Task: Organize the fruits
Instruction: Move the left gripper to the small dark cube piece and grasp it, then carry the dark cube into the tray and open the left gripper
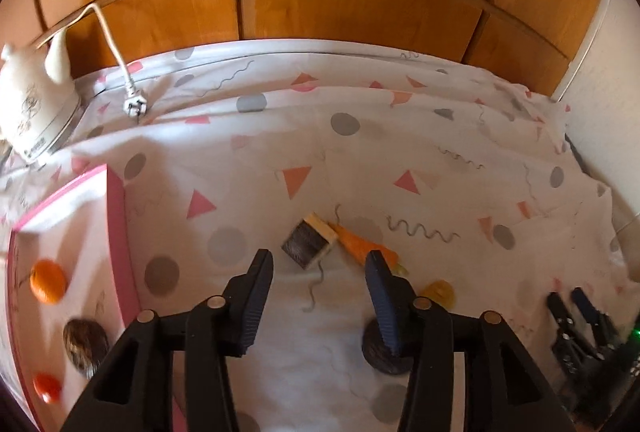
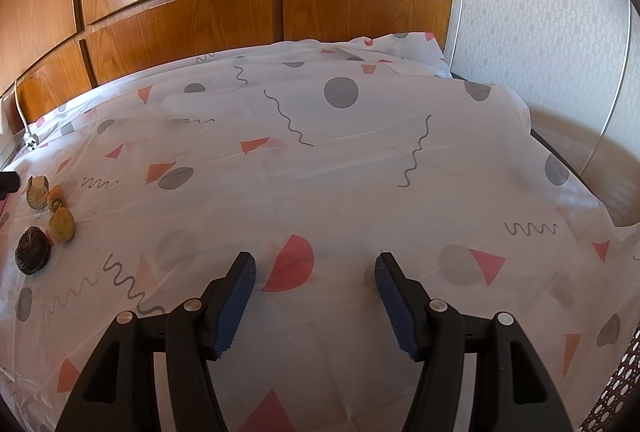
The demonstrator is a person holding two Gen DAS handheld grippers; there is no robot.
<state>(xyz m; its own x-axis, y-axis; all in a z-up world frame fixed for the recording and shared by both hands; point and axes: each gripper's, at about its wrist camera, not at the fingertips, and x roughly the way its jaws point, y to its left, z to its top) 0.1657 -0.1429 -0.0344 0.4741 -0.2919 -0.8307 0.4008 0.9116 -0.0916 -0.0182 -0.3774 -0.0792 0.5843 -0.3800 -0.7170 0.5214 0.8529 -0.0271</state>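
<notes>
A patterned cloth [image 1: 400, 136] covers the table, with a pink tray [image 1: 116, 232] collecting sorted fruit. The left gripper [image 1: 320, 268], jaws apart and empty, aims at the kiwi slice [image 1: 308, 240] and carrot [image 1: 360, 244]; the right gripper [image 2: 316, 268] waits wide, holding nothing.

Left gripper [image 1: 320, 264] and right gripper [image 2: 316, 264], fingers apart, empty.
</notes>
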